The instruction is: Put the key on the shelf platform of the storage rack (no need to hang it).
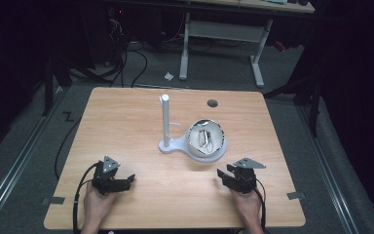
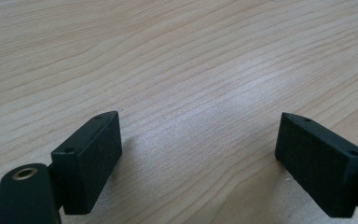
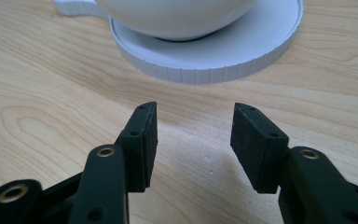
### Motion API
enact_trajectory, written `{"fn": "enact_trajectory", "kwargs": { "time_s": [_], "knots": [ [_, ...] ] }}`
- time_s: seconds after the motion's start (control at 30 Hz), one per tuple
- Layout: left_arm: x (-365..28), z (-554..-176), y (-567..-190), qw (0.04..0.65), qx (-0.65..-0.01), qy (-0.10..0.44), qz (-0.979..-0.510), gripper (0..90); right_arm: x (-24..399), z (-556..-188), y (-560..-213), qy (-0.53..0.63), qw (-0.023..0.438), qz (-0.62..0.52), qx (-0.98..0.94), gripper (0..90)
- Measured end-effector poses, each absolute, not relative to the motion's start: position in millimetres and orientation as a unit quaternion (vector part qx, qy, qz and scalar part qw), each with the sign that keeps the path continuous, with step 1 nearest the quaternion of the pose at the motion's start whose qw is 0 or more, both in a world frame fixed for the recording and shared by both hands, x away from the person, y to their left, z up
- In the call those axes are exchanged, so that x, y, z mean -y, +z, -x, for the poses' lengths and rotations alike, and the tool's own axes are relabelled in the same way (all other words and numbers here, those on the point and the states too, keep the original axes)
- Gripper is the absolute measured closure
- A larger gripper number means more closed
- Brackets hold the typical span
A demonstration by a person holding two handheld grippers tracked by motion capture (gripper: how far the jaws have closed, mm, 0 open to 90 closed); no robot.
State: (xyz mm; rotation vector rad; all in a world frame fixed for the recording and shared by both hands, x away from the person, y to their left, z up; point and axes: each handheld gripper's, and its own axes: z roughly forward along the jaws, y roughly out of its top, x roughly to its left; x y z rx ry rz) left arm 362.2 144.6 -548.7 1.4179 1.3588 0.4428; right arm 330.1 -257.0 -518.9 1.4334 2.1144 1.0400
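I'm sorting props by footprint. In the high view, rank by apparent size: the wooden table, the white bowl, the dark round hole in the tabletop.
1. Light wooden table, by far the largest.
2. White round bowl on the white stand's disc.
3. Dark round hole, the smallest.

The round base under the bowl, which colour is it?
White; the base shows best in the right gripper view.

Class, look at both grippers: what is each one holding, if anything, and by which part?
Nothing is held. The left gripper and right gripper both have open jaws with bare table between them.
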Motion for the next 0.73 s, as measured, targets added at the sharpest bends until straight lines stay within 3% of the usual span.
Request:
{"fn": "enact_trajectory", "kwargs": {
  "time_s": [0.37, 0.73],
  "knots": [
    [-144.5, -362.3, -548.7, 0.535, -0.57, 0.186, -0.594, 14.9, 245.3, -329.3, -530.8, 0.333, 0.222, -0.492, -0.773, 47.3],
    [-144.5, -362.2, -548.7, 0.536, -0.571, 0.186, -0.594, 14.8, 244.6, -329.9, -531.0, 0.333, 0.219, -0.485, -0.779, 43.3]
  ]
}}
